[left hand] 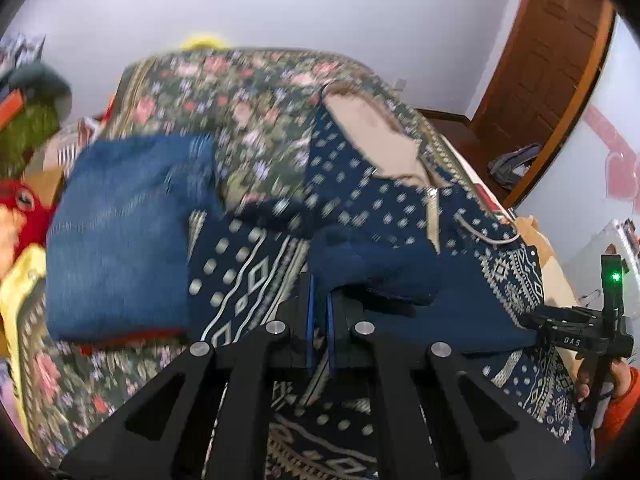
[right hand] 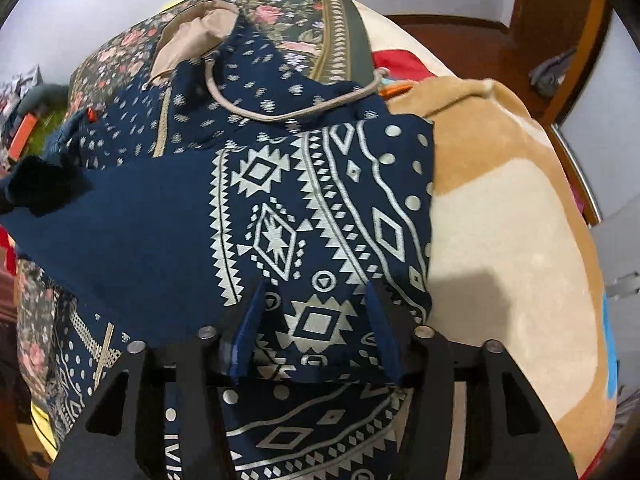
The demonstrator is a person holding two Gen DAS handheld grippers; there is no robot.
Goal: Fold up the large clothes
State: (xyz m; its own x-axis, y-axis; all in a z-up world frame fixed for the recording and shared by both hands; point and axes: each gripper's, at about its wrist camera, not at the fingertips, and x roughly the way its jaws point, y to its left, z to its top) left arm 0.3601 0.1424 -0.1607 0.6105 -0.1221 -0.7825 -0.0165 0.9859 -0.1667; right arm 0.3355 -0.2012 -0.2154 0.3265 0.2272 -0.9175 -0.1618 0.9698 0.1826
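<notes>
A navy hoodie [right hand: 280, 200] with a white geometric print, beige hood lining [right hand: 188, 36] and a drawstring lies spread on a floral bedspread [left hand: 224, 92]. My left gripper [left hand: 320, 300] is shut on a plain navy sleeve end [left hand: 376, 272] of the hoodie, which bulges up and to the right of the blue pads. My right gripper [right hand: 315, 292] points down at the printed side of the hoodie. Its jaws stand apart, with a folded edge of the fabric lying loosely between them. In the left wrist view, the right gripper [left hand: 576, 328] shows at the far right, held by a hand [left hand: 618, 376].
A folded pair of blue jeans [left hand: 120, 232] lies on the bed left of the hoodie. A tan and cream blanket [right hand: 500, 220] covers the bed's right side. Red and yellow soft items [left hand: 20, 216] crowd the left edge. A wooden door [left hand: 540, 60] stands beyond.
</notes>
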